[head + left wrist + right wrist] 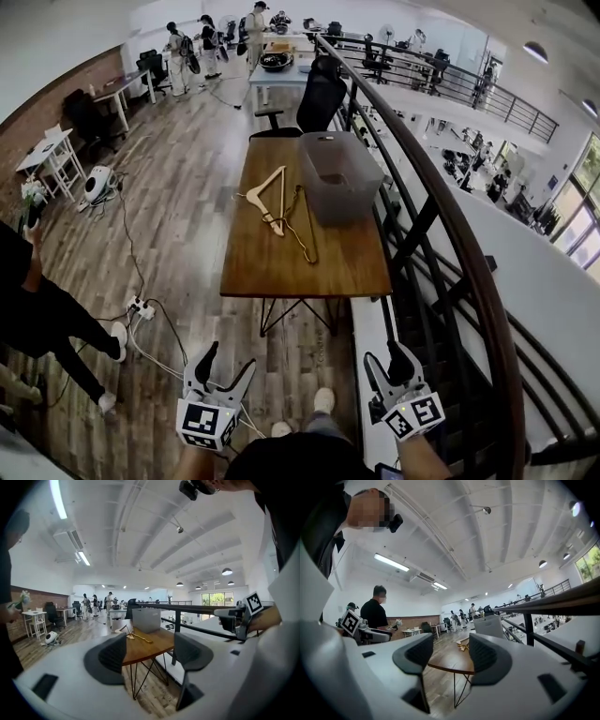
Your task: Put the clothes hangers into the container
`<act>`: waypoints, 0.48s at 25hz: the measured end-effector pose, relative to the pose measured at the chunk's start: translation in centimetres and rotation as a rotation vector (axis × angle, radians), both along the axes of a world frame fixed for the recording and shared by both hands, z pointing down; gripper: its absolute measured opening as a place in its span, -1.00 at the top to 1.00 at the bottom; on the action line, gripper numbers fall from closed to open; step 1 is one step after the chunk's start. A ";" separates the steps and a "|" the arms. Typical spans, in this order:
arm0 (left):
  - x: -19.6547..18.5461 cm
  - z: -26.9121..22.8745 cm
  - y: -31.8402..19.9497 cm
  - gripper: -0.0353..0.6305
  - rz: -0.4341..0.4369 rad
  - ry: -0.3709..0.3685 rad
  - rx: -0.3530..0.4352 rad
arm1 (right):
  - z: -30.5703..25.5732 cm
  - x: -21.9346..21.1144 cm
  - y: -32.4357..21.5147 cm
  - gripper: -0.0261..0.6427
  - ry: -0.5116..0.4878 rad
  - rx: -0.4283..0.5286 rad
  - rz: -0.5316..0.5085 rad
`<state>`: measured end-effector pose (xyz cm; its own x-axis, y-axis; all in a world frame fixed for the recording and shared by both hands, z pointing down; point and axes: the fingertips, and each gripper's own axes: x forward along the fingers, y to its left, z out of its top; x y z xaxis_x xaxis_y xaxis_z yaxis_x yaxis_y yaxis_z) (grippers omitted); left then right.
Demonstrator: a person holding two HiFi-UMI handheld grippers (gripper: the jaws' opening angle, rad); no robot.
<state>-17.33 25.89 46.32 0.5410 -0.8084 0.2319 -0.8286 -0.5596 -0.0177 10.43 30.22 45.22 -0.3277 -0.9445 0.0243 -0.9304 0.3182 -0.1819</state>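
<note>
Two clothes hangers lie on the wooden table [281, 267] ahead of me: a light wooden hanger [267, 199] and a thin dark hanger [302, 225] beside it. Right of them stands the grey see-through container [337, 178]. Both grippers hang low by my body, well short of the table. My left gripper [230, 356] is open with nothing between its jaws, and so is my right gripper [382, 354]. The left gripper view shows its open gripper [149, 651] with the hangers [136, 635] and the container [146, 619] far off. Beyond the right gripper [451, 656] I see the container [489, 625] and the hangers [463, 645].
A dark railing [441, 216] runs along the table's right side, with stairs below it. A black office chair [319, 94] stands behind the table. A person [37, 319] stands at the left, and cables with a power strip [141, 307] lie on the wooden floor.
</note>
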 end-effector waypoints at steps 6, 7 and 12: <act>1.3 -0.3 -5.3 -0.08 -0.058 0.029 0.008 | 0.3 2.5 -6.2 0.28 0.010 -0.002 -0.026; 1.6 -0.4 -6.3 -0.08 -0.068 0.032 0.007 | 0.3 3.0 -7.4 0.28 0.008 -0.003 -0.031; 3.1 -1.7 -11.1 -0.08 -0.121 0.047 0.041 | 0.0 4.9 -14.6 0.31 -0.007 0.010 -0.084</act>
